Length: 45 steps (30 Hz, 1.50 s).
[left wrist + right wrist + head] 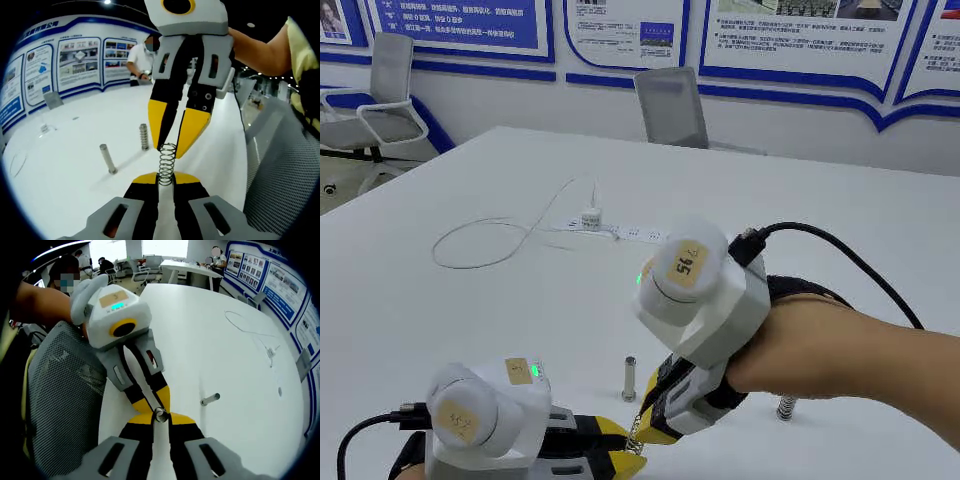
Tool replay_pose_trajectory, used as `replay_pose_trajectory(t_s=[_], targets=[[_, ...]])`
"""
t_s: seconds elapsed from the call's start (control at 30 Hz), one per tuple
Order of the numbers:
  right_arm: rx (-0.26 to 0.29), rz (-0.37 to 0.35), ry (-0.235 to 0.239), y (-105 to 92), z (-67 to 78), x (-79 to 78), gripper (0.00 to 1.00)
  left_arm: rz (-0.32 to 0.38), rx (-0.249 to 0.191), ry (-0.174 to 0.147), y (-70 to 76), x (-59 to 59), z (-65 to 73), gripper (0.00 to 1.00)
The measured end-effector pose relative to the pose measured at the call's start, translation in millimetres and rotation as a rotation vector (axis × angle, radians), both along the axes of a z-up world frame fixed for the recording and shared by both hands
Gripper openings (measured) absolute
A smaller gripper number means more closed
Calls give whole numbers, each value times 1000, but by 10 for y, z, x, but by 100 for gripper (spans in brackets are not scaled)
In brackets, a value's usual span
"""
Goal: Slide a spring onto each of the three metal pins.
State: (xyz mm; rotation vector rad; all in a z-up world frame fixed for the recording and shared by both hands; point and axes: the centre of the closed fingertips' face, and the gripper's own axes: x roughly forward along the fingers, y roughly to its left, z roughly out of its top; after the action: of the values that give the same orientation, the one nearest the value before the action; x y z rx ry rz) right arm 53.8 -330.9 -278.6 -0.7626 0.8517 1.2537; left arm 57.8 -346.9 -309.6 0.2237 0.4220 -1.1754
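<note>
The left gripper (165, 181) and the right gripper (160, 420) meet tip to tip just above the white table (520, 320), with a small spring (167, 162) stretched between them. In the left gripper view the spring's lower end sits clenched between that gripper's own yellow tips, while the right gripper comes down from above and its yellow tips close on the coil's upper end, so both tongs grasp the same spring. The right gripper view looks along the coil end-on, a small ring pinched where the two pairs of tips meet. Whether anything runs through the coil I cannot tell. Near the grippers, on their far side in the head view, a bare pin (629, 378) stands upright on the table, touched by nothing. A second pin (786, 407) already carries its spring and stands just past the person's right forearm, apart from the bare one. Farther back lie a power strip (620, 232) and a looping white cable (480, 240).
</note>
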Motion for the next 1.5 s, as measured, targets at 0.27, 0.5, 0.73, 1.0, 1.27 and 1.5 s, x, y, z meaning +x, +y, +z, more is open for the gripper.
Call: replay_pose_trajectory(t_s=[0.27, 0.5, 0.73, 1.0, 1.27, 1.5], targets=[[-4, 19, -1, 10, -22, -17, 14, -9, -6, 5, -15, -22, 17, 10], [-9, 18, 0, 6, -13, -18, 12, -3, -14, 0, -13, -17, 28, 10], [-8, 16, -1, 25, 8, -14, 12, 0, -20, -21, 3, -1, 58, 11], [-9, 12, -1, 24, 23, 5, 12, 35, -28, -34, 57, 69, 71, 17], [-9, 2, -7, -9, 65, 49, 12, 78, -33, -45, 140, 140, 87, 28], [-12, -4, -12, -45, 99, 88, 12, 114, -29, -50, 216, 198, 92, 39]])
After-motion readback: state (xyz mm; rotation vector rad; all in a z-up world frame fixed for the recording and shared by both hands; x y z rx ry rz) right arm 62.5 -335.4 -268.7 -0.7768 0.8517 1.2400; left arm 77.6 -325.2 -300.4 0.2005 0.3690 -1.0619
